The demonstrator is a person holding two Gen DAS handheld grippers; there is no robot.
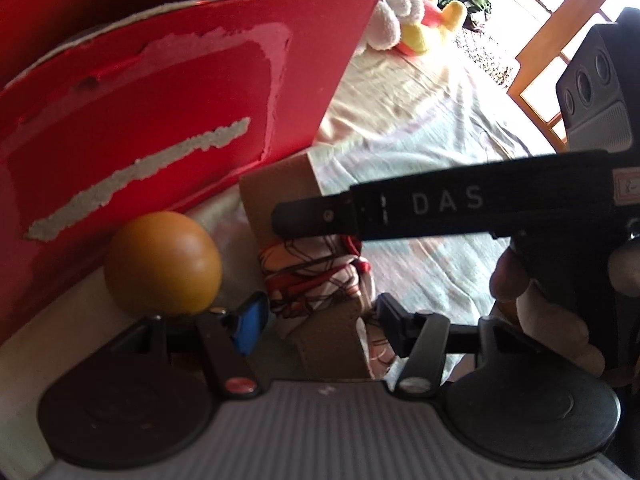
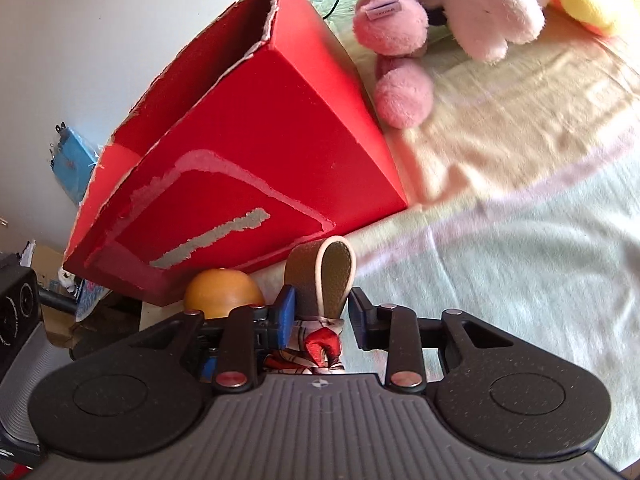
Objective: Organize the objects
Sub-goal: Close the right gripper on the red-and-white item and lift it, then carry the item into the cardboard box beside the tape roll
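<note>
A tan leather strap loop with a red-and-white patterned scarf tied on it point(image 1: 316, 276) stands between my left gripper's point(image 1: 318, 320) open fingers. The same loop point(image 2: 322, 276) sits between my right gripper's point(image 2: 320, 316) fingers, which stand open around it with a gap on the right side. An orange ball point(image 1: 162, 262) lies on the bed just left of the strap and in front of the red cardboard box point(image 1: 168, 92). The ball point(image 2: 222, 294) and the open-topped box point(image 2: 256, 132) also show in the right wrist view. The right gripper's black body point(image 1: 472, 208) crosses the left wrist view.
Pink and white plush toys point(image 2: 440, 20) and a yellow plush point(image 1: 432, 28) lie on the bed beyond the box. The pale bedsheet point(image 2: 520, 240) spreads to the right. A blue item point(image 2: 74, 160) and a black speaker point(image 2: 16, 312) sit at the left.
</note>
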